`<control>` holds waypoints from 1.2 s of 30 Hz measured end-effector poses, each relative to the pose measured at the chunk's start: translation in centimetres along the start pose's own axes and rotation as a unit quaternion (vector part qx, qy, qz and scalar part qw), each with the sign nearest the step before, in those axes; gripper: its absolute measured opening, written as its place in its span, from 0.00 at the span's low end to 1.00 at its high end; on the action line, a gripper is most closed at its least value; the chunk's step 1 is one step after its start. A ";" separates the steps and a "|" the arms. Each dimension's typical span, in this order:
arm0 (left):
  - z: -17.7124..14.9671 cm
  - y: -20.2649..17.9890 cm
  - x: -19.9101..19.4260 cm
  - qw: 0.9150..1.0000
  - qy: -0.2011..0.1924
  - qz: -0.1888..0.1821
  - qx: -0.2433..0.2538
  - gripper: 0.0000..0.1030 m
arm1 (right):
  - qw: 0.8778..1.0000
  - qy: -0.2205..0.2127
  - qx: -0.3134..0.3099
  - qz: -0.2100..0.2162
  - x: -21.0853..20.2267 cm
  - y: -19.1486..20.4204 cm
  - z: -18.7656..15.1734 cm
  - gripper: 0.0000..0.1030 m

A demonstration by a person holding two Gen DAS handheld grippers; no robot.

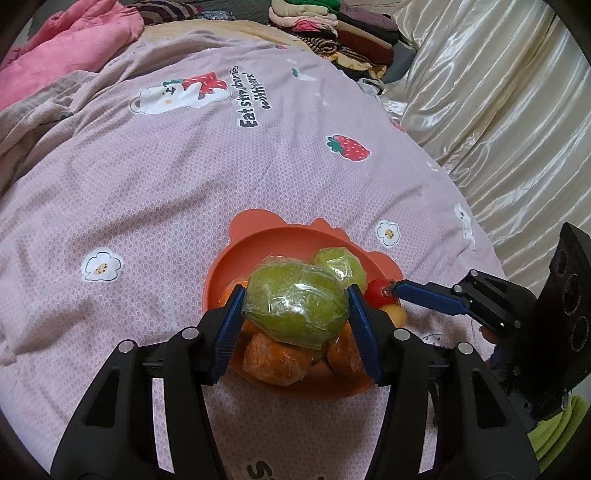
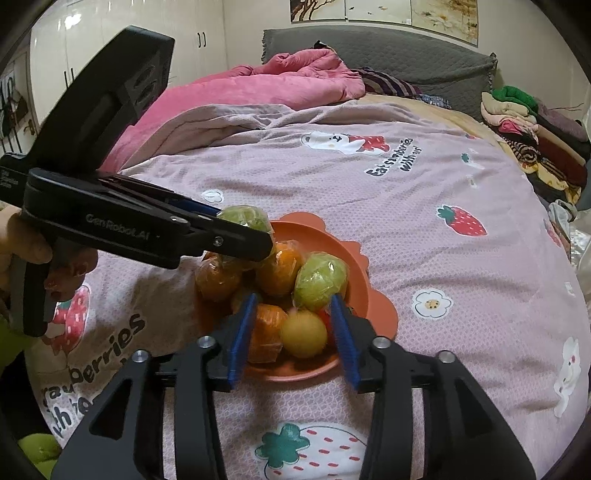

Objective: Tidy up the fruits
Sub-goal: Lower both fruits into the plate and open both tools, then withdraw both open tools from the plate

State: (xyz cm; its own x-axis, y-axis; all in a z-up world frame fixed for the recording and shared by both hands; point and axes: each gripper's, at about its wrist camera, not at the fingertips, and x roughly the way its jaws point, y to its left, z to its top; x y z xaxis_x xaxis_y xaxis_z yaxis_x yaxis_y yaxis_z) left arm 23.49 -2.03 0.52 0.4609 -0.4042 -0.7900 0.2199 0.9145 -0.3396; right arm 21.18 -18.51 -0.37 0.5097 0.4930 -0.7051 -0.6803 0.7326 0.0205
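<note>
Fruits sit heaped in an orange bowl (image 1: pixel 216 273) on a bed, on a pink quilt (image 1: pixel 155 177) printed with strawberries and bears.

Left wrist view, left to right:
- Pink blanket (image 1: pixel 70 51) bunched at far left.
- Left gripper (image 1: pixel 295 306): jaws closed on a large green fruit (image 1: pixel 295 304) wrapped in clear film, blue pads pressing both its sides. It is held above the pile.
- Below it, wrapped orange fruits (image 1: pixel 273 360) in the near part of the bowl.
- Smaller wrapped green fruit (image 1: pixel 340 266) toward the far rim.
- Small red fruit (image 1: pixel 376 291) and a yellow fruit (image 1: pixel 397 314) at the bowl's right edge.
- Right gripper (image 1: pixel 391 286) comes in from the right; one blue finger tip is at the red fruit. Contact not certain.
- Shiny cream curtain (image 1: pixel 498 110) at far right; folded clothes (image 1: pixel 332 29) stacked at far centre.

Right wrist view:
- Hand (image 2: pixel 33 251) on the left gripper's handle at left.
- Right gripper's jaws partly apart, pads clear of everything. The yellow fruit and an orange one lie between and beyond them; nothing is gripped.
</note>
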 end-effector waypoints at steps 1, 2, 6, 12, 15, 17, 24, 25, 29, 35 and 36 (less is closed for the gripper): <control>0.0 0.0 0.0 1.000 0.000 0.000 0.001 0.45 | 1.000 -0.002 0.001 -0.001 -0.2 0.0 0.0 0.41; 0.0 0.0 0.0 1.000 0.000 0.000 0.001 0.45 | 1.000 -0.003 0.002 -0.001 -0.4 0.0 -0.1 0.42; 0.0 0.0 0.1 1.000 -0.001 0.001 0.001 0.45 | 1.000 -0.006 0.003 -0.004 -1.2 -0.1 -0.6 0.46; 0.0 0.0 0.1 1.000 0.000 0.002 0.001 0.51 | 1.000 0.000 0.008 -0.009 -1.9 -0.1 -1.9 0.49; 0.1 0.0 0.1 1.000 -0.001 0.002 0.001 0.51 | 1.000 0.004 0.016 -0.006 -1.9 -0.2 -2.4 0.50; 0.1 0.0 0.1 1.000 -0.001 0.003 0.000 0.51 | 1.000 0.006 0.018 -0.005 -1.9 -0.2 -2.5 0.50; 0.1 0.0 -0.1 1.000 -0.006 0.003 -0.001 0.52 | 1.000 0.004 0.018 -0.005 -2.2 0.0 -2.5 0.52; 0.1 0.0 -0.2 1.000 -0.007 0.003 -0.002 0.54 | 1.000 0.004 0.018 -0.005 -2.2 0.0 -2.5 0.52; 0.1 -0.1 -0.4 1.000 -0.011 0.007 -0.001 0.57 | 1.000 0.002 0.021 -0.006 -2.3 0.0 -2.5 0.55; 0.1 -0.4 -0.9 1.000 -0.019 0.012 0.001 0.58 | 1.000 -0.002 0.022 -0.009 -2.9 0.1 -2.4 0.58; 0.1 -0.4 -1.0 1.000 -0.021 0.013 0.002 0.58 | 1.000 -0.003 0.023 -0.010 -3.0 0.1 -2.4 0.60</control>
State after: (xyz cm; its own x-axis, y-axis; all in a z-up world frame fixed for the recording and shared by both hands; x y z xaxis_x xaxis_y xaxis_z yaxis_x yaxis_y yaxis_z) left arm 23.00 -1.99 1.52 0.5015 -0.3815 -0.7765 0.2111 0.9244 -0.3178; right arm 18.36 -21.06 0.03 0.5257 0.4807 -0.7018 -0.6455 0.7628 0.0390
